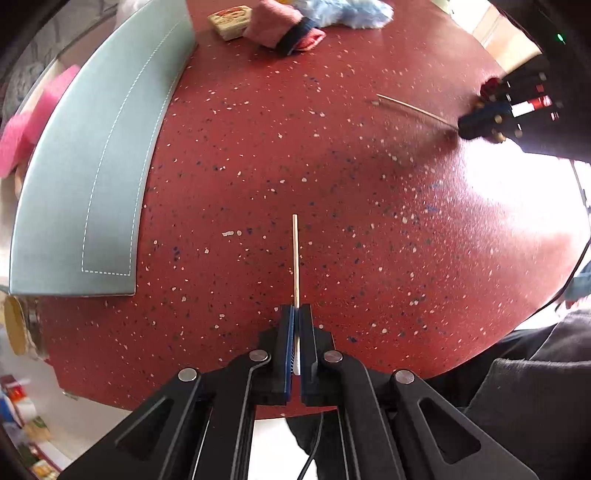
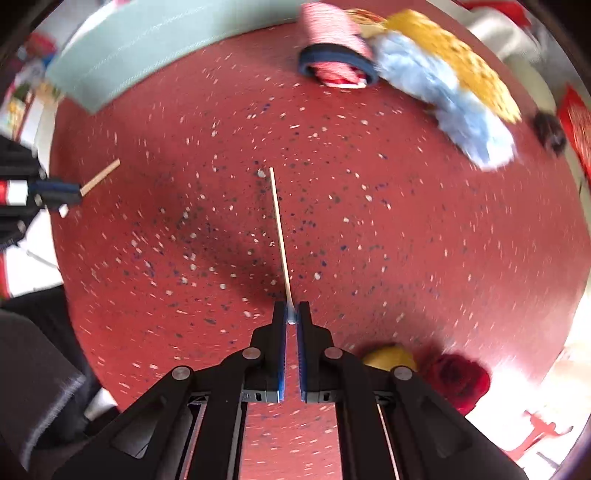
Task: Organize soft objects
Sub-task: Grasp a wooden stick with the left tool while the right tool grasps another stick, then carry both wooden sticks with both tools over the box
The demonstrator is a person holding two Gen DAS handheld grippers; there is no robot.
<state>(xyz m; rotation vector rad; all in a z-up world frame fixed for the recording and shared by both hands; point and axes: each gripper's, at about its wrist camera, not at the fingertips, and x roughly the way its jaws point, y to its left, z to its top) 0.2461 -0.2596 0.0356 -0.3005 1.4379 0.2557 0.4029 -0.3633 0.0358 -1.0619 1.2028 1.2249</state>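
L gripper (image 1: 296, 308) pts down at red speckled table (image 1: 332, 206), jaws closed on thin wooden stick (image 1: 295, 254); stick runs fwd from betw the blue pads, white bit visible betw pads lower down. R gripper (image 2: 292, 306) same: jaws clamped on 2nd wooden stick (image 2: 279, 236), stick angled slightly left, view motion-blurred. Each gripper shows in the other's view w/ its stick poking out: R gripper at right edge of L view, L gripper at left edge of R view.

Near R gripper, right side: yellow soft item (image 2: 389, 356) & red soft item (image 2: 460, 376), partly hidden behind finger linkage. Person's dark clothing at lower edges of both views.

Mid/far: grey-green stitched mat (image 1: 92, 177) on left of table. Pink sponge (image 1: 33, 125) beyond mat edge.

Far end: pink rolled cloth w/ dark band (image 2: 332, 44), touching light-blue fluffy item (image 2: 443, 96), yellow dotted cloth (image 2: 454, 51) just behind it. Small tan box (image 1: 231, 20) beside pink roll. Small dark obj (image 2: 550, 133) at far right, can't ID.
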